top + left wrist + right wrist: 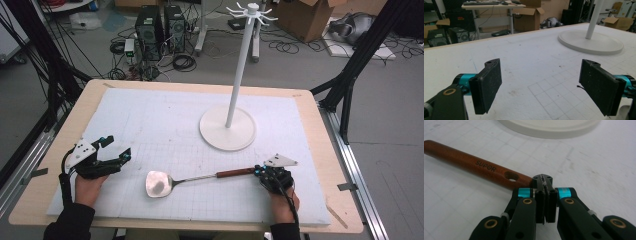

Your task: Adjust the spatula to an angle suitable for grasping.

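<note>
The steel spatula with a brown wooden handle (190,179) lies in front of the white hook stand (228,127). The right gripper (545,195), jaws closed and empty, touches the handle's end; it should open before grasping. The left gripper (541,87) is wide open.

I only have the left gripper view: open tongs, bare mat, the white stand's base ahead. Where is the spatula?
Observer: The spatula lies on the mat, nearer the person than the stand's base. Its metal blade points toward the left tongs.
Operator: Is the right side holding it?
Observer: No. The right tongs are shut beside the end of the wooden handle, not around it.
Operator: Any hole in that handle for hanging?
Observer: Yes, the right gripper view shows a hole near that end.
</note>
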Demonstrator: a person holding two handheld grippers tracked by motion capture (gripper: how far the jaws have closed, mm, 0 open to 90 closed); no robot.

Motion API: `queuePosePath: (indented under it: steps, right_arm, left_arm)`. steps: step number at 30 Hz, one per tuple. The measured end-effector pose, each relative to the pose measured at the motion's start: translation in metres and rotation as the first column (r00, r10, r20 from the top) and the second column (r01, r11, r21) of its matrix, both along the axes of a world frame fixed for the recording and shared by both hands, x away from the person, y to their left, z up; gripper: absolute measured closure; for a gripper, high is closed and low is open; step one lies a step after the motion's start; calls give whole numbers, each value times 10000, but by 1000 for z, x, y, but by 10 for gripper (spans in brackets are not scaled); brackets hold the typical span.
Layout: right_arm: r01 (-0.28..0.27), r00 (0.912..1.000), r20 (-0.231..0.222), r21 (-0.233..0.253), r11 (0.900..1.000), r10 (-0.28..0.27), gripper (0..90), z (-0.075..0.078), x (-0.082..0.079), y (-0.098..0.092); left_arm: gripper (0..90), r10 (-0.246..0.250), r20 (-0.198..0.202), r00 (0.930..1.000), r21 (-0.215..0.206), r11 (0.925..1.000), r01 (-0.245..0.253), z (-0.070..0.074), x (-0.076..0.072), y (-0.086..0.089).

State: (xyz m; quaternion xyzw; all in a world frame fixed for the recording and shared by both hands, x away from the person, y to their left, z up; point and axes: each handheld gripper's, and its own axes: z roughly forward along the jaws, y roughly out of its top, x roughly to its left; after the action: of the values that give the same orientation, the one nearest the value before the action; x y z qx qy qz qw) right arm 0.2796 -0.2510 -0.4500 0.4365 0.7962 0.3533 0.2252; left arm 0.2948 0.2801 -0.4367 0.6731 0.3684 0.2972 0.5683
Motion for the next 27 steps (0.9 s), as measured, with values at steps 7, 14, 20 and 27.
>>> queuePosePath:
  steps: [7,14,20,27]
  right_arm:
    - [-591,9980,209,-93,9982,593,788,2,6,18]
    - [60,9965,832,757,9971,-123,353,2,-3,-9]
    - [115,9904,1355,1069,9942,-260,216,4,-10,-29]
    - [18,9888,1479,1278,9918,-209,207,5,-17,-40]
  left_arm:
    - [188,-382,-112,9992,192,9991,384,7,0,-4]
    - [184,-1256,-283,9917,236,9917,1263,19,2,-15]
    - [172,-2300,-630,9712,222,9725,2318,26,6,-35]
    - [164,-2824,-793,9560,433,9572,2863,31,10,-53]
